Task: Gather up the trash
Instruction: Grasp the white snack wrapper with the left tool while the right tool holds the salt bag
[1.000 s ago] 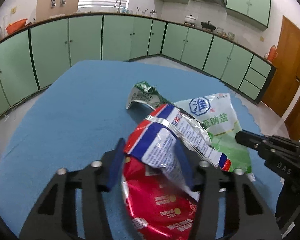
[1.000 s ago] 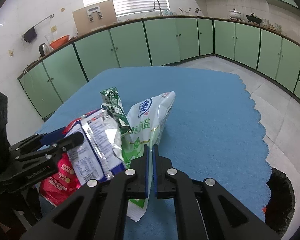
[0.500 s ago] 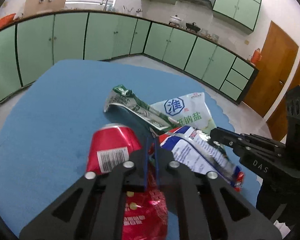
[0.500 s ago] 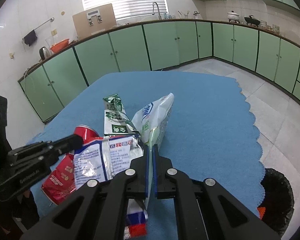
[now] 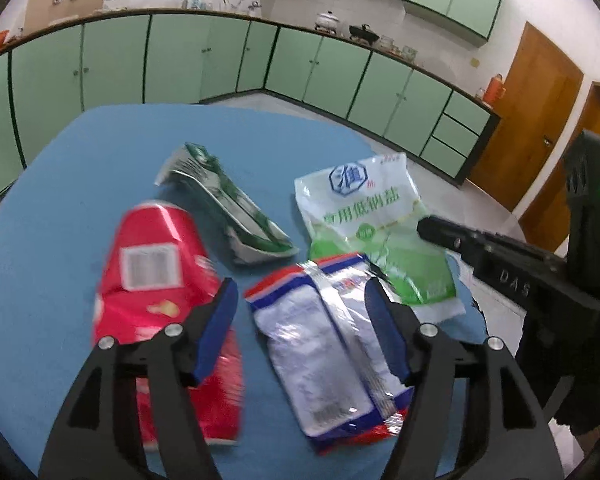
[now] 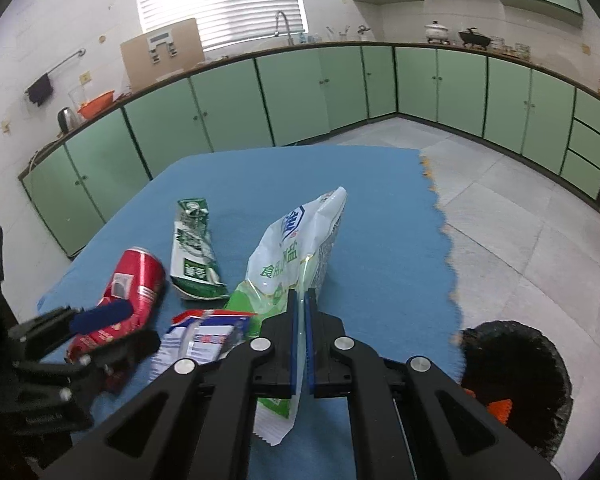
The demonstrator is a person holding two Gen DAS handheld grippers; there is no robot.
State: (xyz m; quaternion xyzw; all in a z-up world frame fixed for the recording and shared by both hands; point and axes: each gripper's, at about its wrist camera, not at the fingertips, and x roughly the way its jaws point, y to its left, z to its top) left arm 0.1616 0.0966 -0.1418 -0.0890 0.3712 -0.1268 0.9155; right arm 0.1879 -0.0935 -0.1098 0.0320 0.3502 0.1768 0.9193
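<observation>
A white-and-green salt bag (image 6: pixel 300 248) stands pinched by its lower edge in the clenched right gripper (image 6: pixel 299 340), at the centre of the right wrist view and lifted off the blue table (image 6: pixel 380 216). A black-lined bin (image 6: pixel 516 384) waits at lower right on the floor, already holding something orange — so collecting seems barely begun. Three pieces are left on the table: a red chip bag (image 5: pixel 156 288) at left, a flattened green carton (image 5: pixel 228 208) at upper centre, and a blue-and-white foil wrapper (image 5: pixel 324 344) at centre. The left gripper (image 5: pixel 300 332) is empty, its jaws opening, with the wrapper lying loose beneath and between them. Green cabinets (image 6: pixel 300 92) line the walls behind. Nothing visibly blocks the way to the bin.
</observation>
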